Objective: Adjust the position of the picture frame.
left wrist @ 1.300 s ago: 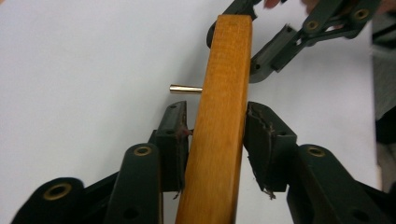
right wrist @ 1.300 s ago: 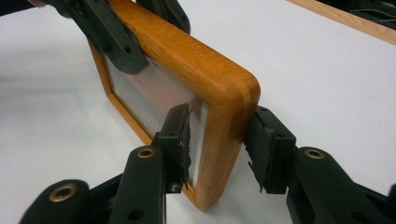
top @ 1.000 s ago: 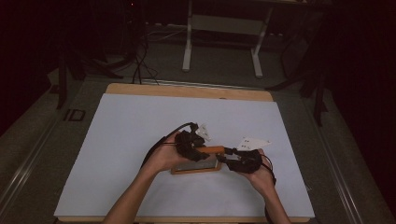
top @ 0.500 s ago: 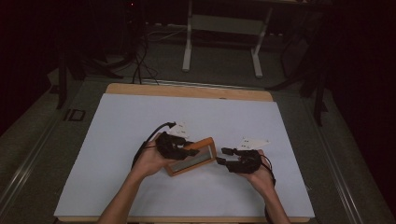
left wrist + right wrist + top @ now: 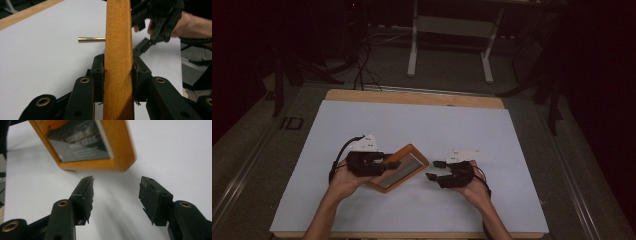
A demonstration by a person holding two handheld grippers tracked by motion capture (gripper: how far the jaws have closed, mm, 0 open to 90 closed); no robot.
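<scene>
A: Surroundings first. White sheet point(image 5: 412, 130) covers a wooden table point(image 5: 412, 96); dark floor behind, with a grey metal stand point(image 5: 449, 30) and black cables point(image 5: 359, 65) at the far side. A black post point(image 5: 278, 85) stands left of the table.

B: And on the table?

A: An orange-brown wooden frame with a dark glossy panel point(image 5: 398, 167), just left of centre near the person's edge. The left gripper point(image 5: 389, 163) has its jaws clamped on the frame's left edge; in the left gripper view both pads press the wood flat. One side of the frame looks lifted off the sheet, can't confirm.

B: Right side?

A: The right gripper point(image 5: 436, 170) sits just right of the frame, apart from it, jaws spread wide with nothing between them. In the right gripper view the frame's rounded corner lies beyond the pads, with white sheet in between.

B: Anything blocked or unclear?

A: The left gripper view has the frame edge-on, so the panel is hidden. A thin brass-coloured rod point(image 5: 91, 39) sticks out from behind the wood; what it joins to is hidden. The panel's reflection is too blurred to read. Both forearms are cut off at the bottom of the high view.
</scene>
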